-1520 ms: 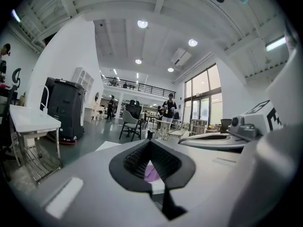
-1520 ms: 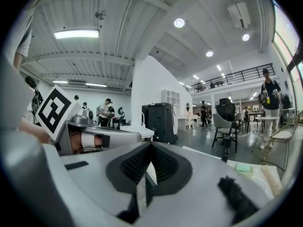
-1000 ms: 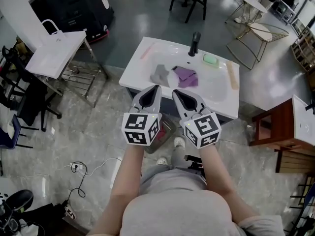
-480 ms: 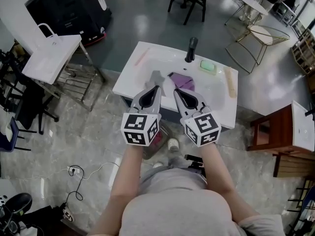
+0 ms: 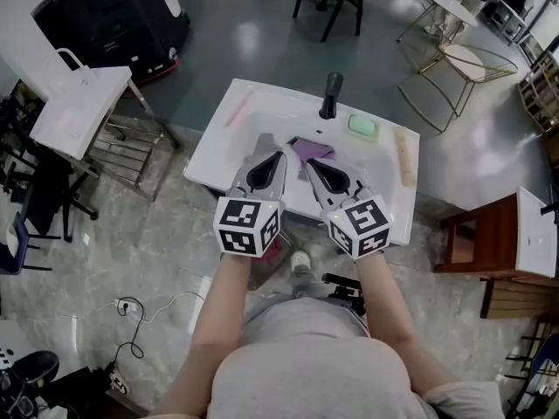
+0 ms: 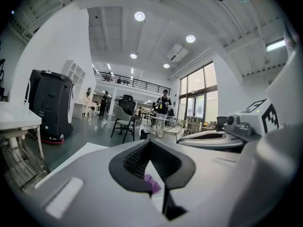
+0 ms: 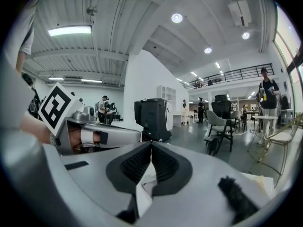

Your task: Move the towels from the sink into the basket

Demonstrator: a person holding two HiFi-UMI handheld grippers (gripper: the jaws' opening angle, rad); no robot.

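A white rectangular sink point(image 5: 216, 143) stands on the grey floor in front of the person, and a crumpled purple towel point(image 5: 310, 149) lies in its basin, near the middle. Both tools are held side by side over the near rim. The left gripper point(image 5: 280, 154) has its fingers pressed together with nothing pinched, their tip just left of the towel. The right gripper point(image 5: 308, 163) is closed and empty as well, its tip at the towel's near edge. The left gripper view shows a sliver of purple through the gap below the closed fingers. A black tap point(image 5: 330, 95) rises at the far rim beyond the towel, and a pale green soap block point(image 5: 362, 127) lies to its right. A long beige wooden stick point(image 5: 403, 156) lies along the right rim, and a thin pink strip point(image 5: 238, 108) along the left one. Well apart on the left stands a white worktop on a metal frame point(image 5: 65, 112), with a large black machine point(image 5: 109, 11) beyond it. A red-brown wooden cabinet point(image 5: 480, 234) stands to the right, and a gold wire chair point(image 5: 454, 59) at the far right.
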